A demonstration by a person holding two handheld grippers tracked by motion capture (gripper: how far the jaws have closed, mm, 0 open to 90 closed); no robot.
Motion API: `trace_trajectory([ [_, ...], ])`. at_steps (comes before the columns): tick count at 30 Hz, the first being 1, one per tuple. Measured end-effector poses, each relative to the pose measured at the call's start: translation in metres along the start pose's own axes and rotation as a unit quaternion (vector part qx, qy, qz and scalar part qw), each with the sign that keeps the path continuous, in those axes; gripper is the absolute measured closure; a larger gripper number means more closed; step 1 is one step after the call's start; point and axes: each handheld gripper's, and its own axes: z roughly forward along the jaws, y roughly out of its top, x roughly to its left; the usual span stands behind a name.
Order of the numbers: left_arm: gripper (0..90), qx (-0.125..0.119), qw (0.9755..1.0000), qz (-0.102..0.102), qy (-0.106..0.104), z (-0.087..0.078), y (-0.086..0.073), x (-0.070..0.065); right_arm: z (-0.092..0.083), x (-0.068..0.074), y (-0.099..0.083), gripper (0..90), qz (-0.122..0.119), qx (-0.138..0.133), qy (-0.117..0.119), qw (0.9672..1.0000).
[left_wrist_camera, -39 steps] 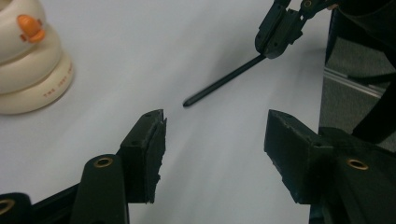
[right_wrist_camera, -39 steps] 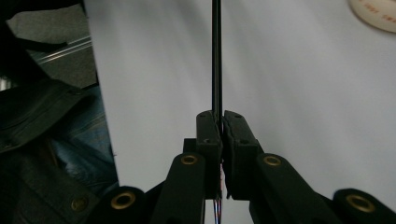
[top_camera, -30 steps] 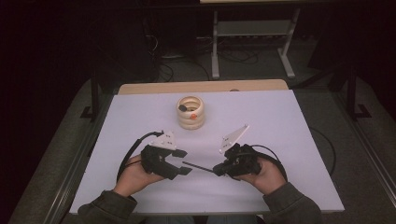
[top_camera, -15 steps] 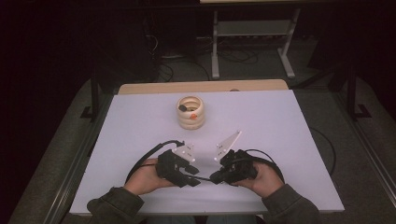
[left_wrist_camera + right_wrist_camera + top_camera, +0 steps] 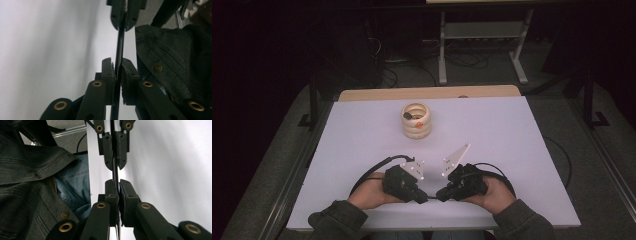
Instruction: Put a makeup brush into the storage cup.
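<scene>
A dark room with cables on the floor surrounds the white worktop, whose near edge lies just below both hands. A thin black rod is gripped at one end by the left claw, whose jaws have just been closing onto it, and at the other end by the right claw, clamped tight. The two claws meet tip to tip. Well beyond the claws stands a cream ringed holder with something dark and orange inside, too small to tell. Bare worktop is left on either side.
</scene>
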Motion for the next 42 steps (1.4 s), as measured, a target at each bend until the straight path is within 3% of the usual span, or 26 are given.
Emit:
trace_trajectory([
  [4,84.4,0.001,1.0000,-0.002,-0.010,0.002,-0.001,-0.001,0.001,-0.002,-0.003,83.2,0.004,-0.009,0.003,1.0000],
  [8,84.6,-0.001,1.0000,0.001,-0.001,0.001,-0.002,-0.002,-0.002,-0.007,-0.009,71.8,0.019,-0.014,0.011,0.9997],
  [12,84.6,-0.008,1.0000,0.000,0.003,-0.001,-0.004,-0.002,-0.003,-0.011,-0.016,70.0,0.022,-0.016,0.013,0.9995],
  [15,84.5,-0.014,0.9999,-0.003,0.006,-0.002,-0.005,-0.003,-0.004,-0.012,-0.020,77.7,0.022,-0.020,0.015,0.9994],
  [19,83.5,-0.012,0.9999,-0.005,0.002,-0.001,-0.005,-0.003,-0.005,-0.011,-0.019,83.7,0.005,-0.020,0.031,0.9993],
  [20,79.9,-0.013,0.9999,-0.011,0.002,-0.001,-0.005,-0.002,-0.005,-0.010,-0.018,84.5,0.003,-0.017,0.036,0.9992],
  [22,62.0,-0.011,0.9997,-0.023,-0.005,0.000,-0.004,-0.002,-0.005,-0.009,-0.015,84.5,0.004,-0.005,0.030,0.9995],
  [24,59.8,-0.008,0.9999,-0.013,-0.003,0.001,-0.003,-0.004,-0.006,-0.010,-0.013,84.5,-0.001,0.005,0.028,0.9996],
  [27,63.6,-0.002,1.0000,-0.009,-0.002,0.004,0.000,-0.004,-0.006,-0.010,-0.009,84.5,-0.005,0.027,0.032,0.9991],
  [31,80.2,0.003,1.0000,-0.005,-0.001,0.005,-0.001,-0.006,-0.010,-0.007,-0.001,84.4,-0.018,0.039,0.027,0.9987],
  [34,84.5,0.002,0.9999,-0.011,-0.004,0.004,-0.002,-0.005,-0.015,-0.006,0.000,81.2,-0.013,0.012,0.018,0.9997],
  [37,84.5,-0.016,0.9996,-0.023,0.009,0.000,-0.007,-0.003,-0.022,-0.011,-0.008,62.4,0.026,-0.025,-0.007,0.9993],
  [38,84.6,-0.023,0.9991,-0.033,0.011,0.000,-0.009,-0.003,-0.023,-0.015,-0.014,59.8,0.037,-0.052,-0.006,0.9980],
  [40,84.6,-0.035,0.9984,-0.038,0.023,-0.003,-0.013,0.000,-0.025,-0.018,-0.023,56.4,0.057,-0.080,-0.008,0.9952],
  [42,84.6,-0.052,0.9968,-0.051,0.032,-0.006,-0.016,0.003,-0.026,-0.021,-0.031,56.1,0.082,-0.108,0.008,0.9907],
])
